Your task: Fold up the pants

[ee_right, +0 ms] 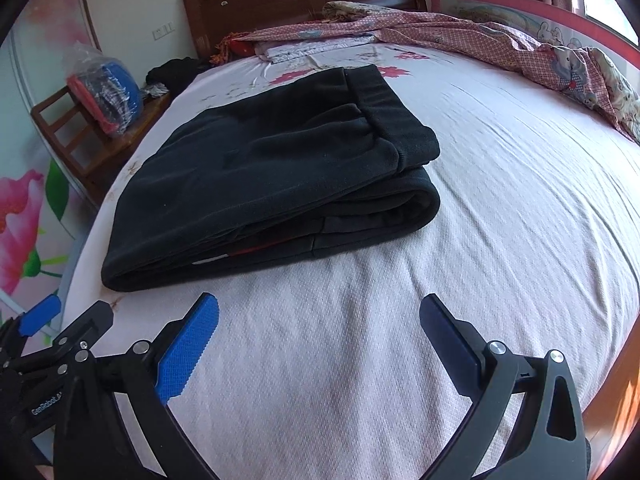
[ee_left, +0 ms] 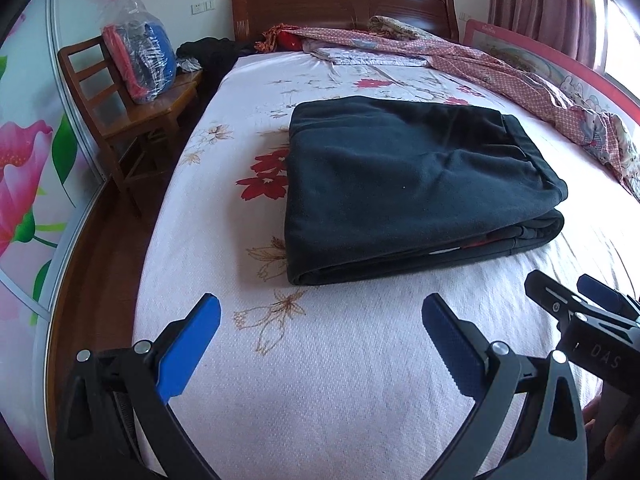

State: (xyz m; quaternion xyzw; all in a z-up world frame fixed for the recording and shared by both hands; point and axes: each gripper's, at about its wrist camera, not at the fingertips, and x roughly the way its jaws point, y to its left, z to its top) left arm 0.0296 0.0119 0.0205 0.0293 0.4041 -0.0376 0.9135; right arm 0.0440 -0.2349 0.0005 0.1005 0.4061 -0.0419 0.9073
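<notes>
The dark pants point(ee_left: 408, 184) lie folded into a thick rectangular stack on the white flowered bed sheet point(ee_left: 320, 360), also in the right wrist view point(ee_right: 264, 184). My left gripper point(ee_left: 320, 328) is open and empty, hovering above the sheet just short of the stack's near edge. My right gripper point(ee_right: 320, 328) is open and empty, also near the front of the stack, to its right. The right gripper shows at the right edge of the left wrist view point(ee_left: 568, 300); the left gripper shows at the left edge of the right wrist view point(ee_right: 68, 320).
A wooden headboard point(ee_left: 340, 0) stands at the far end. A red patterned quilt point(ee_left: 520, 76) lies crumpled along the far right side by a pink bed rail point(ee_right: 540, 12). A wooden chair point(ee_left: 120, 120) with a plastic-wrapped bundle point(ee_left: 140, 60) stands left of the bed.
</notes>
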